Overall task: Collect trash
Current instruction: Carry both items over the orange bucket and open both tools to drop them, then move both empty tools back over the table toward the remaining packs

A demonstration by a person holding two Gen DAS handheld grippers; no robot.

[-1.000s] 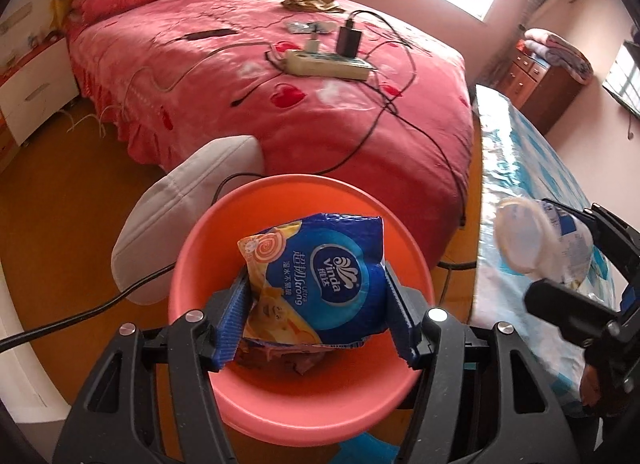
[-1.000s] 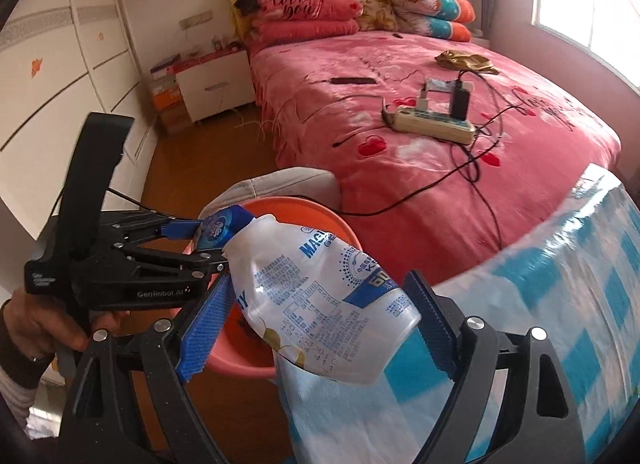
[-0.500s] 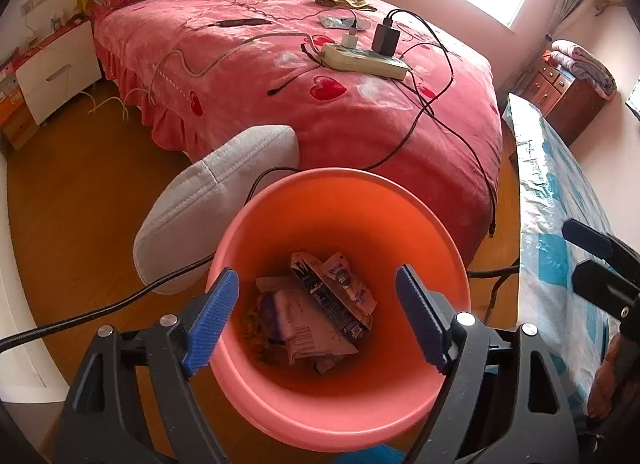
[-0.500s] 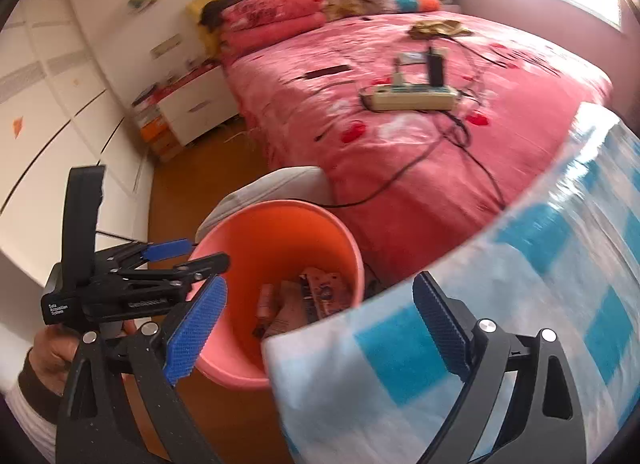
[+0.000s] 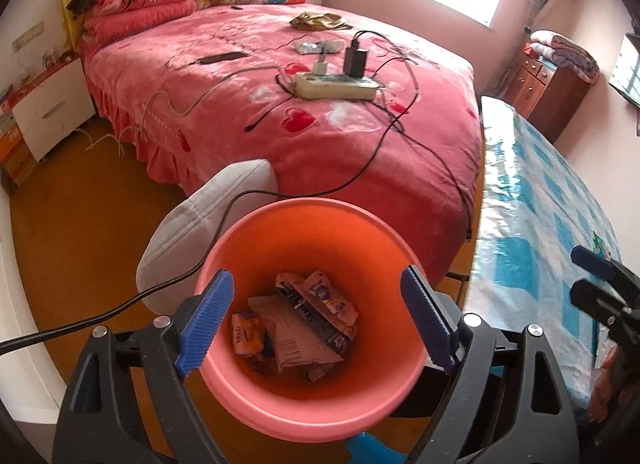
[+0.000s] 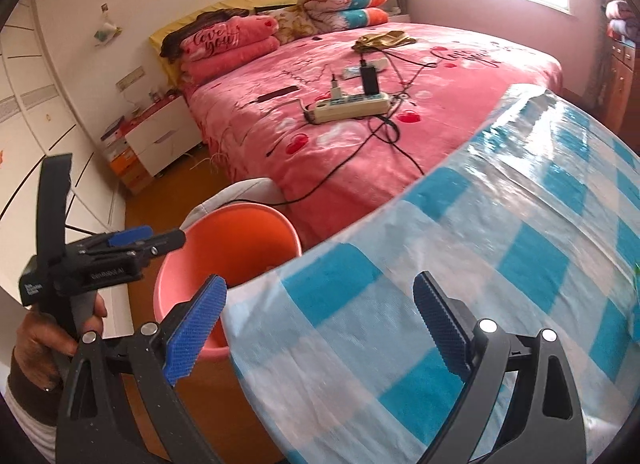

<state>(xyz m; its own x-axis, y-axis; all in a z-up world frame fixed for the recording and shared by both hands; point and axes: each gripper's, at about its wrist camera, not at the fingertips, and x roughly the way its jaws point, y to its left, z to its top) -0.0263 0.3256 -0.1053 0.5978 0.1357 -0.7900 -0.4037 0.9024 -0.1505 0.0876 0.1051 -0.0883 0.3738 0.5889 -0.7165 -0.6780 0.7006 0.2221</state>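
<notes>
An orange-pink bin [image 5: 304,204] stands on the floor between the bed and the table, with several wrappers and crumpled packs [image 5: 304,320] at its bottom. My left gripper [image 5: 316,276] hangs right above the bin's mouth; its jaws are opening and nothing is between them. In the right wrist view the bin [image 6: 232,240] is at the left, with the left gripper [image 6: 164,236] over it. My right gripper [image 6: 320,282] is open and holds nothing, above the corner of the blue-and-white checked table [image 6: 440,264]. It also shows at the right edge of the left wrist view [image 5: 580,274].
A pink bed [image 5: 320,136] fills the background, carrying a power strip [image 5: 336,86] and trailing cables. A grey cushion [image 5: 208,224] leans behind the bin, and a black cable [image 5: 120,308] runs across it. A white nightstand [image 5: 48,112] stands far left. A hand [image 6: 44,344] grips the left tool.
The blue tissue pack has left my left jaws and lies in the bin. The white bottle is gone from my right jaws. Both grippers opened wider, and the right one swung over the table.
</notes>
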